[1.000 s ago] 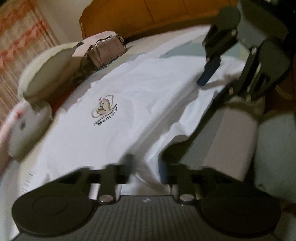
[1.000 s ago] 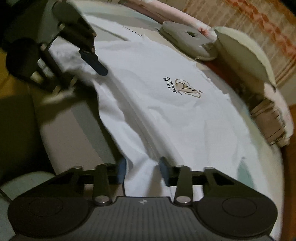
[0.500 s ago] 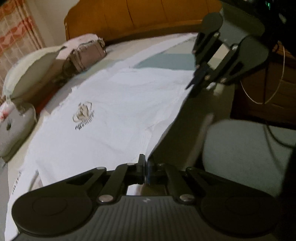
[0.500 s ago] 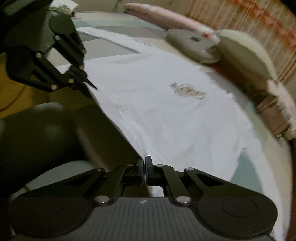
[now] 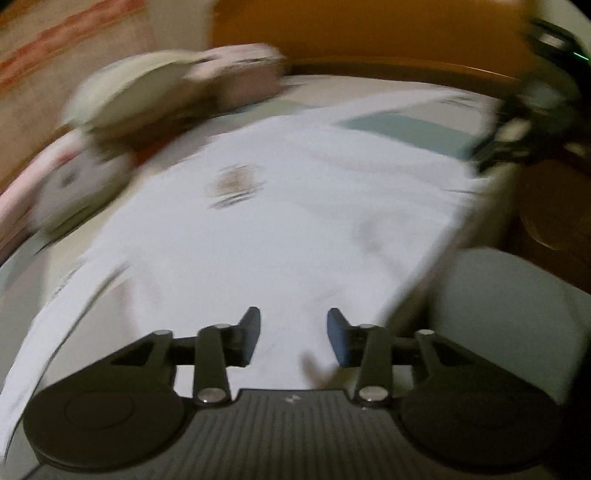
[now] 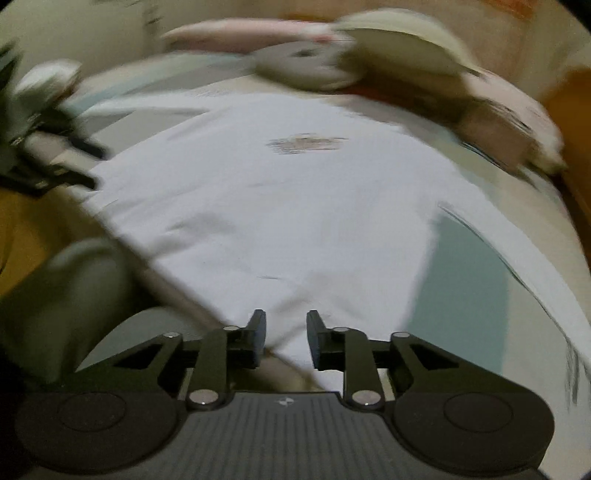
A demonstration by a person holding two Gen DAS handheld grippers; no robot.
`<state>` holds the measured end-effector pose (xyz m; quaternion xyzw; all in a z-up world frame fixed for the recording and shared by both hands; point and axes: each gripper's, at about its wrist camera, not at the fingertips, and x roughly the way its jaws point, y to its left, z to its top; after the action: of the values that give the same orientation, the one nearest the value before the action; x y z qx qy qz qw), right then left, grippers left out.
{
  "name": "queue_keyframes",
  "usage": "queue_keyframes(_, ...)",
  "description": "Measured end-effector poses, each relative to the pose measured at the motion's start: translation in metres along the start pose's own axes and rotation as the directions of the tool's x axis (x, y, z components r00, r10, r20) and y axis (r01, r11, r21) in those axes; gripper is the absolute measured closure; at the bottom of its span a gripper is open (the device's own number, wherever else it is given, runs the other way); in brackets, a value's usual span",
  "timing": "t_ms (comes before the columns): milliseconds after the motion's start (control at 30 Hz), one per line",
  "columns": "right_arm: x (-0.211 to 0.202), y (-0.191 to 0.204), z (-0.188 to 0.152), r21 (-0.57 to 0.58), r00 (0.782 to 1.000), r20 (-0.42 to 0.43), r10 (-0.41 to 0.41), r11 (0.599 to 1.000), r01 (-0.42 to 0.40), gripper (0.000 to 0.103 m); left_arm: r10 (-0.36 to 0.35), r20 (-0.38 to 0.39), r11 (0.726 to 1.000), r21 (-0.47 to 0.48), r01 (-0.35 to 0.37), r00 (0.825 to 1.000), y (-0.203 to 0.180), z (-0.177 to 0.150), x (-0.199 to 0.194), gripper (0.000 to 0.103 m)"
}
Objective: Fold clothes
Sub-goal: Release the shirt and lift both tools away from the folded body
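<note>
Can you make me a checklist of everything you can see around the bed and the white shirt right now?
Surface: bed, pale sheet with a teal patch.
Job's things: white T-shirt spread flat, small printed logo facing up.
Clutter: pillows and a pinkish bag at the far side, blurred.
Grippers: left gripper open, jaws just opened, cloth beneath but not pinched; right gripper open, jaws just opened, not pinching the shirt.
Cables: nothing seen.
Surroundings: orange-brown wooden headboard, patterned curtain, grey-green seat beside the bed.
</note>
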<state>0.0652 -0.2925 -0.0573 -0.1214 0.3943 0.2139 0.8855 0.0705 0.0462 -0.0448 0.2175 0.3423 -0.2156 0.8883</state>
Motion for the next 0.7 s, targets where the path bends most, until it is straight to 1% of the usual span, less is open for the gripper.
queue_keyframes(67, 0.007, -0.024, -0.01, 0.136, 0.999, 0.003, -0.031, 0.99, 0.031, 0.071, 0.078, -0.028, 0.993, -0.088, -0.08, 0.997, 0.018, -0.01, 0.006, 0.059)
queue_keyframes(133, 0.016, -0.048, -0.025, 0.298, 1.0, 0.014, -0.021, 0.954, 0.016, 0.071, 0.114, -0.053, 0.973, -0.197, -0.122, 0.992, 0.035, -0.023, 0.007, 0.059)
queue_keyframes(200, 0.02, -0.065, -0.043, 0.423, 0.999, 0.049, 0.021, 0.905, -0.04, 0.07, 0.141, -0.078, 0.939, -0.306, -0.158, 0.987, 0.051, -0.038, 0.008, 0.059)
queue_keyframes(233, 0.022, -0.069, -0.049, 0.463, 0.997, 0.065, 0.036, 0.884, -0.062, 0.068, 0.143, -0.086, 0.917, -0.362, -0.164, 0.986, 0.061, -0.046, 0.008, 0.057)
queue_keyframes(267, 0.024, -0.071, -0.054, 0.484, 0.996, 0.082, 0.046, 0.871, -0.08, 0.067, 0.141, -0.092, 0.894, -0.415, -0.167, 0.986, 0.07, -0.054, 0.009, 0.055)
queue_keyframes(333, 0.028, -0.074, -0.062, 0.522, 0.991, 0.116, 0.064, 0.845, -0.116, 0.062, 0.143, -0.105, 0.863, -0.474, -0.176, 0.984, 0.077, -0.066, 0.013, 0.053)
queue_keyframes(367, 0.029, -0.076, -0.062, 0.535, 0.989, 0.131, 0.071, 0.835, -0.131, 0.062, 0.145, -0.112, 0.848, -0.499, -0.181, 0.983, 0.08, -0.071, 0.015, 0.053)
queue_keyframes(433, 0.036, -0.078, -0.058, 0.544, 0.986, 0.149, 0.071, 0.827, -0.142, 0.062, 0.122, -0.123, 0.82, -0.547, -0.17, 0.985, 0.085, -0.078, 0.023, 0.05)
queue_keyframes(467, 0.039, -0.078, -0.056, 0.543, 0.985, 0.157, 0.068, 0.828, -0.143, 0.062, 0.116, -0.114, 0.81, -0.564, -0.161, 0.987, 0.085, -0.08, 0.024, 0.045)
queue_keyframes(533, 0.045, -0.079, -0.051, 0.55, 0.983, 0.168, 0.069, 0.821, -0.151, 0.061, 0.105, -0.107, 0.803, -0.577, -0.147, 0.989, 0.082, -0.08, 0.026, 0.037)
queue_keyframes(567, 0.046, -0.08, -0.049, 0.554, 0.983, 0.17, 0.07, 0.818, -0.154, 0.061, 0.097, -0.111, 0.806, -0.574, -0.143, 0.989, 0.081, -0.078, 0.027, 0.039)
queue_keyframes(633, 0.043, -0.078, -0.047, 0.541, 0.986, 0.151, 0.076, 0.828, -0.147, 0.061, 0.083, -0.116, 0.827, -0.546, -0.134, 0.99, 0.072, -0.077, 0.024, 0.039)
queue_keyframes(667, 0.041, -0.075, -0.048, 0.528, 0.986, 0.142, 0.087, 0.836, -0.15, 0.062, 0.083, -0.113, 0.835, -0.535, -0.131, 0.99, 0.069, -0.077, 0.022, 0.045)
queue_keyframes(700, 0.039, -0.071, -0.049, 0.515, 0.987, 0.136, 0.09, 0.844, -0.148, 0.066, 0.086, -0.107, 0.84, -0.527, -0.129, 0.991, 0.066, -0.078, 0.021, 0.049)
